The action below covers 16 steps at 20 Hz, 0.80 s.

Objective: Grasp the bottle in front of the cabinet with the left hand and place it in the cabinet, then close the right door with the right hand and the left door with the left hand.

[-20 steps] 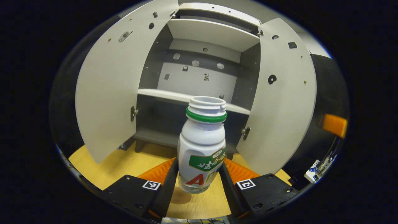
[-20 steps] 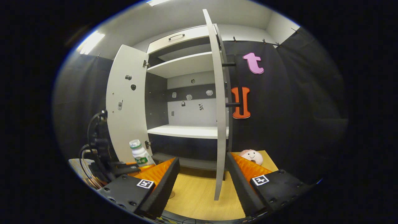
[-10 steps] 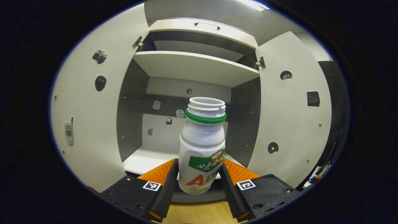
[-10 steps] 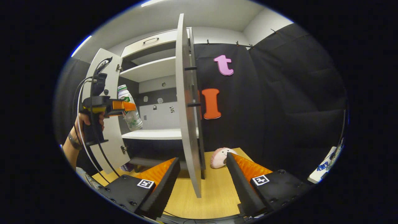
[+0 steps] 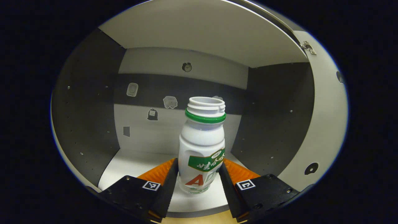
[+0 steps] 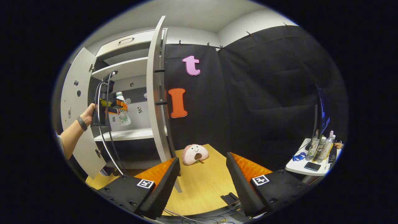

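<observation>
My left gripper [image 5: 199, 179] is shut on a white bottle [image 5: 202, 146] with a green neck ring and no cap. The bottle is upright and held just above the white middle shelf [image 5: 133, 165] inside the cabinet. In the right gripper view, the left gripper [image 6: 108, 107] and the bottle [image 6: 122, 109] reach into the cabinet over the shelf [image 6: 124, 135], held by a person's hand [image 6: 90, 112]. The cabinet's right door [image 6: 155, 90] stands open, edge-on, and the left door [image 6: 73, 105] is swung wide. My right gripper [image 6: 202, 180] hangs open over the wooden table [image 6: 202, 186], to the right of the right door.
A pink plush toy [image 6: 194, 154] lies on the table beside the right door's foot. A small side table [image 6: 307, 166] at the far right carries bottles and a phone. Dark side walls [image 5: 84, 115] bound the shelf compartment, with an upper shelf [image 5: 199, 34] above. Cables lie at the table's front edge.
The left gripper lifted the bottle off the table and carried it forward into the middle compartment. The right gripper view swung right, away from the cabinet's opening.
</observation>
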Each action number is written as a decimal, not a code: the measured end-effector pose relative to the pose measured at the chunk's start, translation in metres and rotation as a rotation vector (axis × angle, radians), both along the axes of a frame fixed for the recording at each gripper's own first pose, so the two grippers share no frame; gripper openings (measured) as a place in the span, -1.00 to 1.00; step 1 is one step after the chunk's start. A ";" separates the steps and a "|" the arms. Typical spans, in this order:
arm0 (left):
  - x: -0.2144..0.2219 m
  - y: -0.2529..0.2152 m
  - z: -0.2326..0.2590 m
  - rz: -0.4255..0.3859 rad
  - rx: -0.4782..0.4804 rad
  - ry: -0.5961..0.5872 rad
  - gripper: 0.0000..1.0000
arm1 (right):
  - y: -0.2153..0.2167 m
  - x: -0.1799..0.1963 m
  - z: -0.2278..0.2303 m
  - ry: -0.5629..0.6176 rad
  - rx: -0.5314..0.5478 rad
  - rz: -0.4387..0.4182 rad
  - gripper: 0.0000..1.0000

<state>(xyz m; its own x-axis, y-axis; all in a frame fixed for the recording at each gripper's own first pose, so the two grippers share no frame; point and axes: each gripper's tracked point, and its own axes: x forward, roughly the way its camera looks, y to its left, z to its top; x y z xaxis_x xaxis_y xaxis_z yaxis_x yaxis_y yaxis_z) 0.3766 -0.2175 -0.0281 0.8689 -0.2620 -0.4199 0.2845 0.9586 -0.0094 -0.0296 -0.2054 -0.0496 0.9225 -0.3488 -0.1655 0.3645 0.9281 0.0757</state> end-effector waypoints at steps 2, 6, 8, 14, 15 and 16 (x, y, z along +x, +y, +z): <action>0.017 -0.002 -0.028 0.002 0.021 0.059 0.49 | -0.002 -0.002 -0.001 0.003 0.004 -0.021 0.97; 0.028 0.005 -0.056 0.037 0.063 0.114 0.49 | -0.012 -0.009 -0.001 0.005 -0.005 -0.055 0.97; 0.028 0.008 -0.061 0.046 0.078 0.128 0.49 | -0.016 -0.011 -0.002 0.004 -0.001 -0.067 0.97; 0.037 0.008 -0.068 0.047 0.078 0.118 0.59 | -0.025 -0.006 -0.005 0.003 0.029 -0.074 0.97; 0.039 0.009 -0.071 0.047 0.075 0.120 0.63 | -0.026 -0.005 -0.005 0.003 0.030 -0.073 0.97; 0.038 0.009 -0.073 0.048 0.075 0.121 0.68 | -0.028 -0.006 -0.005 0.002 0.030 -0.074 0.97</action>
